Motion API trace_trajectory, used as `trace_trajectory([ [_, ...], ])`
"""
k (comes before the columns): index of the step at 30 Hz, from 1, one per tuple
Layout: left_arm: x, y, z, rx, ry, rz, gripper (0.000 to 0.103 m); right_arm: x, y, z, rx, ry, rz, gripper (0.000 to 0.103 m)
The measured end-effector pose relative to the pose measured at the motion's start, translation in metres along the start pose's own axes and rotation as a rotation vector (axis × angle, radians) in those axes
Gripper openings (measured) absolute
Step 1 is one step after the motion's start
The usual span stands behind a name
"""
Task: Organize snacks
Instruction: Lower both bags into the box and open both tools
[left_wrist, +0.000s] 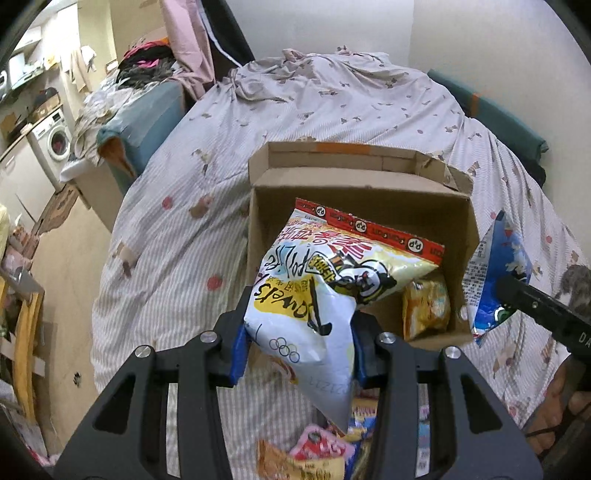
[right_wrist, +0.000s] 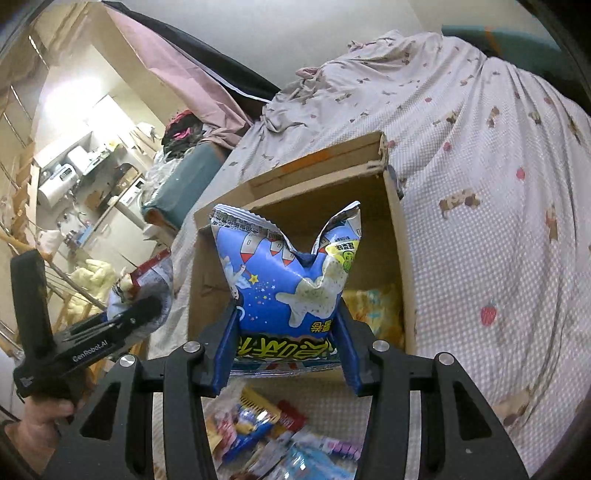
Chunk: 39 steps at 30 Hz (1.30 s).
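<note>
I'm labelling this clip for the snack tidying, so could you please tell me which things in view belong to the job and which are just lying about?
Belongs to the job:
- white and yellow snack bag, in the left gripper
- blue snack bag, in the right gripper
- cardboard box
- yellow packet inside the box
- loose snacks on the bed

Just lying about:
- washing machine
- clothes pile
- bedcover

The white bag (left_wrist: 306, 295) covers most of the box (left_wrist: 373, 184) floor, and the yellow packet (left_wrist: 424, 310) peeks out half-hidden beneath it. Loose snacks (right_wrist: 258, 424) on the bed run off the bottom edge, blurred, labels unreadable. The blue bag (right_wrist: 288, 288) hides the box's middle. The left hand (right_wrist: 40, 421) is cut by the frame.
</note>
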<state>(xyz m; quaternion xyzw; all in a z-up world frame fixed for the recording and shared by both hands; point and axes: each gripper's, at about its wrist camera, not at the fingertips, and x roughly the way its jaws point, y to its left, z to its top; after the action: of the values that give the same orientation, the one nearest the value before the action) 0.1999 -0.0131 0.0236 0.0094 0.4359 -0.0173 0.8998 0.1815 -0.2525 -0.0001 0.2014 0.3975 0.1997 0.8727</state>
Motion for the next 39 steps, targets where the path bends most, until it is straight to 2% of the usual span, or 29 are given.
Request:
trace_trajectory([
  [5, 0.021, -0.005, 0.017, 0.008, 0.005, -0.001, 0.039, 0.018, 0.000, 0.012, -0.051, 0.005, -0.045, 0.050],
  [15, 0.065, -0.017, 0.029, 0.021, 0.035, -0.009, 0.039, 0.057, -0.009, 0.032, -0.098, 0.039, -0.115, 0.050],
  [25, 0.092, -0.033, 0.027, 0.121, 0.027, 0.033, 0.040, 0.075, -0.023, 0.033, -0.092, 0.060, -0.190, 0.050],
  [30, 0.101, -0.031, 0.025, 0.111, 0.053, 0.036, 0.042, 0.076, -0.025, 0.033, -0.095, 0.055, -0.189, 0.052],
  [39, 0.104, -0.030, 0.025, 0.096, 0.054, 0.040, 0.043, 0.079, -0.026, 0.032, -0.080, 0.057, -0.175, 0.052],
])
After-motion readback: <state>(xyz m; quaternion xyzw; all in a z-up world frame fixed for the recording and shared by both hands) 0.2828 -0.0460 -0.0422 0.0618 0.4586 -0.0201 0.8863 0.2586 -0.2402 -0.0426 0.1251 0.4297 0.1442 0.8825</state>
